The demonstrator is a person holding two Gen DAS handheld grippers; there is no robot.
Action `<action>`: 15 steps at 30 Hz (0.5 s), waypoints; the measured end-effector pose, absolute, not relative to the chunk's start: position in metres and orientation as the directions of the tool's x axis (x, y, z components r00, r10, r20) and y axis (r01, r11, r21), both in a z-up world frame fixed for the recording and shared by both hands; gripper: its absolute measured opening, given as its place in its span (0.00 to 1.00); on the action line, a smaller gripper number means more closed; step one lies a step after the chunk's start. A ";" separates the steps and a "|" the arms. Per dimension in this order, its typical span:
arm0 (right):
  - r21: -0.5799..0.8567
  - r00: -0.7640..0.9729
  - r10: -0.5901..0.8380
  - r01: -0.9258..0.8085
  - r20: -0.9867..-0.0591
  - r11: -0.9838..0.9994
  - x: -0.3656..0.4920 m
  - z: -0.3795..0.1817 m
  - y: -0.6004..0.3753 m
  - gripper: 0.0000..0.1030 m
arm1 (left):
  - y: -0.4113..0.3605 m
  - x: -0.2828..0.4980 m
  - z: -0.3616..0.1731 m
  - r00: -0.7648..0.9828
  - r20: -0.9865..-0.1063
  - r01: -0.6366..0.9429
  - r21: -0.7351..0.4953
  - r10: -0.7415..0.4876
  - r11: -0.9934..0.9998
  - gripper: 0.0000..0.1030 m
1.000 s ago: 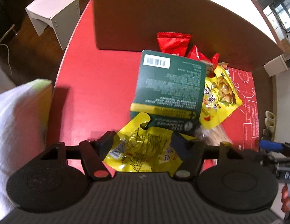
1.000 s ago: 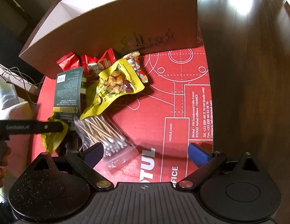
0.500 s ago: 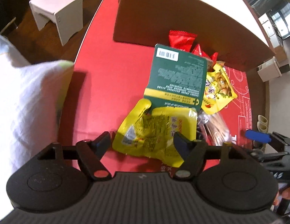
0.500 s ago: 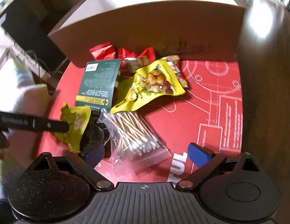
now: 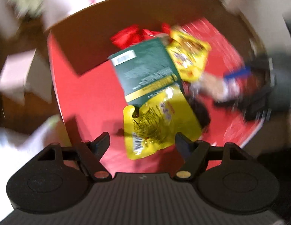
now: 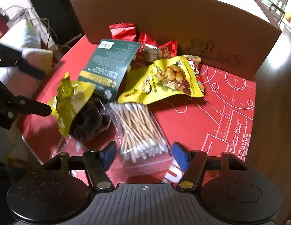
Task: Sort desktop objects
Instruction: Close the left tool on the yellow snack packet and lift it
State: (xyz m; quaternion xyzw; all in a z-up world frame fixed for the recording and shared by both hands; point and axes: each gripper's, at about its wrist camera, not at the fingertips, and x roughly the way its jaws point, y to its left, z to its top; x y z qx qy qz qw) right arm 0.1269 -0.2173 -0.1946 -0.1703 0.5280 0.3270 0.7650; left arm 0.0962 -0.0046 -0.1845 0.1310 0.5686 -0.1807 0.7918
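Spreading wide, left gripper [image 5: 142, 139] jaws seen empty over crumpled yellow pouch [image 6: 69, 101] at table [image 6: 183, 116] left edge. Green packet [image 6: 109, 65] lain just beyond, nut bag [image 6: 164, 80] beside. Cotton swab bag [image 6: 139, 131] straddled by right gripper [image 6: 143, 154] jaws, parted, not clamped. Cardboard box [image 6: 173, 22] behind.

Dark wood floor [image 6: 276, 86] to the right, glossy, catching bright window glare. Far left, tangled cables [image 6: 42, 24] against a dark wall area. In the blurred left wrist view, a pale stool [image 5: 19, 76] stands left on brown floor.
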 end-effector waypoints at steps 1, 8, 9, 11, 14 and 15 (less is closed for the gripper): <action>0.084 0.228 0.316 -0.675 -0.921 0.733 0.126 -0.194 -0.219 0.60 | -0.009 0.096 -0.187 0.287 -0.950 0.486 0.033 -0.124 0.873 0.74; 0.107 0.230 0.307 -0.615 -0.923 0.781 0.121 -0.189 -0.240 0.59 | 0.003 0.119 -0.209 0.239 -0.949 0.450 -0.081 -0.207 0.890 0.80; 0.113 0.228 0.308 -0.606 -0.924 0.787 0.121 -0.189 -0.242 0.59 | 0.004 0.122 -0.212 0.237 -0.948 0.439 -0.092 -0.214 0.894 0.81; 0.115 0.229 0.308 -0.601 -0.923 0.791 0.122 -0.189 -0.243 0.59 | 0.005 0.124 -0.216 0.245 -0.942 0.436 -0.105 -0.230 0.894 0.82; 0.114 0.231 0.308 -0.599 -0.923 0.793 0.123 -0.188 -0.243 0.59 | 0.005 0.121 -0.218 0.254 -0.928 0.451 -0.136 -0.274 0.882 0.68; 0.113 0.232 0.307 -0.598 -0.923 0.793 0.123 -0.188 -0.243 0.59 | 0.005 0.119 -0.218 0.257 -0.923 0.458 -0.145 -0.287 0.877 0.63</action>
